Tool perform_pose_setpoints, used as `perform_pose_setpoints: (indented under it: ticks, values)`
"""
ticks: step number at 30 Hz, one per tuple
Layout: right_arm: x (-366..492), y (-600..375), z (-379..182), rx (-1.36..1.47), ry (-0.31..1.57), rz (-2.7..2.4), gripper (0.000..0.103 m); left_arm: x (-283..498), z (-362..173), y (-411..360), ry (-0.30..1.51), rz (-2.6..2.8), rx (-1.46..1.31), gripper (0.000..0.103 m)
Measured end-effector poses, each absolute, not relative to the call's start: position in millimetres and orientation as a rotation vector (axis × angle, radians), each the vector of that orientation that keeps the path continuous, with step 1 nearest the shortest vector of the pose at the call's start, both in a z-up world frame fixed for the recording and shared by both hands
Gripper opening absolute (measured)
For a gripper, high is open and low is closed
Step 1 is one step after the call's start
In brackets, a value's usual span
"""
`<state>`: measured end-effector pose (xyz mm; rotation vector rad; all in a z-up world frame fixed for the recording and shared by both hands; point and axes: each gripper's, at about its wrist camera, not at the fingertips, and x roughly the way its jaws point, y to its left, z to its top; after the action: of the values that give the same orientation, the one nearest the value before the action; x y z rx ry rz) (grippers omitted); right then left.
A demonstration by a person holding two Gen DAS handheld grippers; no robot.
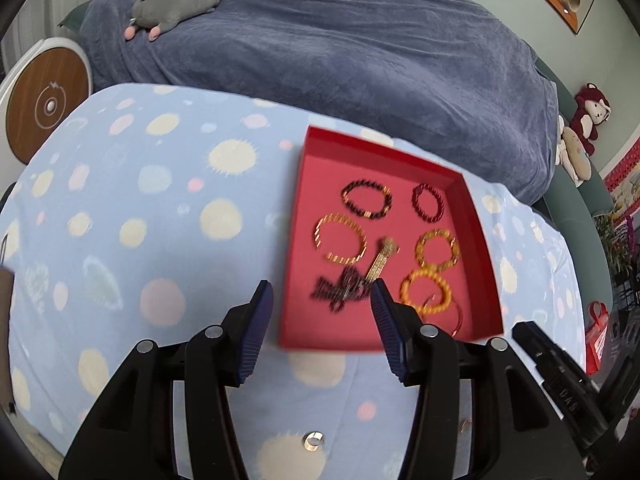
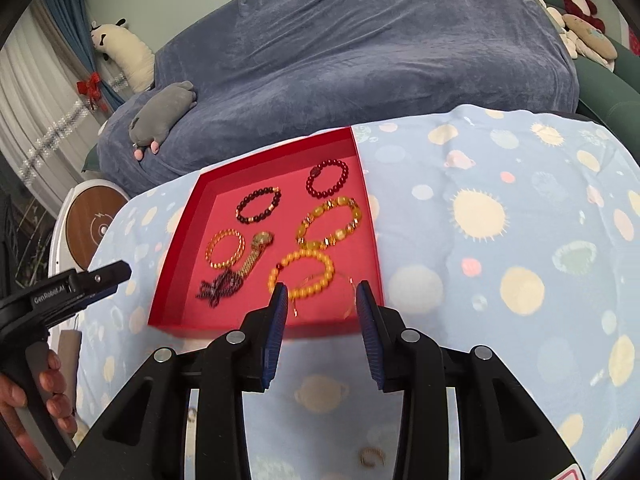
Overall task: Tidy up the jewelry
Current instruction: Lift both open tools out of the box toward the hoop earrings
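Both claws spread wide over the jewelry tray, gripping nothing.
The left gripper (image 1: 322, 290) and right gripper (image 2: 322, 292) hover above the red tray (image 2: 182, 236), where bracelets (image 2: 334, 220) and a gold watch (image 2: 256, 252) lie.

Matt red card box (image 2: 180, 240) holds glossy bead bracelets (image 2: 301, 276) and a shiny metal watch (image 2: 256, 250), on soft printed cloth (image 2: 500, 240); gripper pads (image 2: 276, 332) are ribbed blue rubber.
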<state>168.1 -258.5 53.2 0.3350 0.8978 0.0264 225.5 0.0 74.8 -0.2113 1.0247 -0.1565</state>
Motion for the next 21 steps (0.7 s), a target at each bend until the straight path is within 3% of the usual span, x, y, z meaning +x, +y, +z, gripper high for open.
perform_pose_setpoints:
  ticks: [21]
  values:
    - [61,-253,8,0.314,1.03,-0.044,0.035,112,23,16,1.108,-0.126,-0.139,0.048]
